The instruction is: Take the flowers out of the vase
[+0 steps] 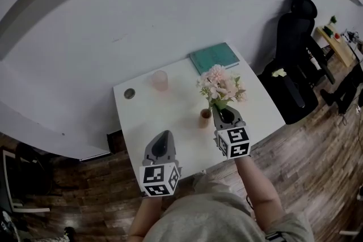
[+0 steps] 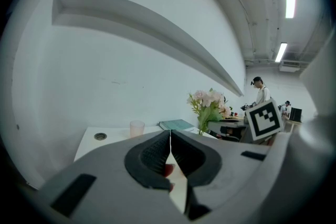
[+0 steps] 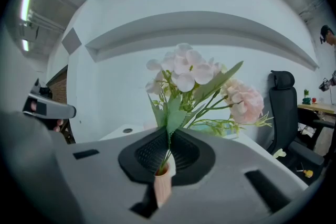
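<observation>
A bunch of pale pink flowers (image 1: pixel 220 86) with green leaves stands over a small tan vase (image 1: pixel 205 117) on the white table (image 1: pixel 170 116). My right gripper (image 1: pixel 217 110) is shut on the green stems just above the vase. In the right gripper view the blooms (image 3: pixel 191 73) rise past the shut jaws of the right gripper (image 3: pixel 168 135), and the stems run down into the mouth of the vase (image 3: pixel 162 189). My left gripper (image 1: pixel 164 135) hovers near the table's front edge, left of the vase, shut with nothing in it. The left gripper view shows the left gripper (image 2: pixel 170 134) with the flowers (image 2: pixel 208 104) far off.
A teal book (image 1: pixel 214 57) lies at the table's far right corner. A pink translucent cup (image 1: pixel 160 80) stands at the back, and a round grommet (image 1: pixel 130 93) sits at the far left. A black office chair (image 1: pixel 295 54) is right of the table. People stand in the far background.
</observation>
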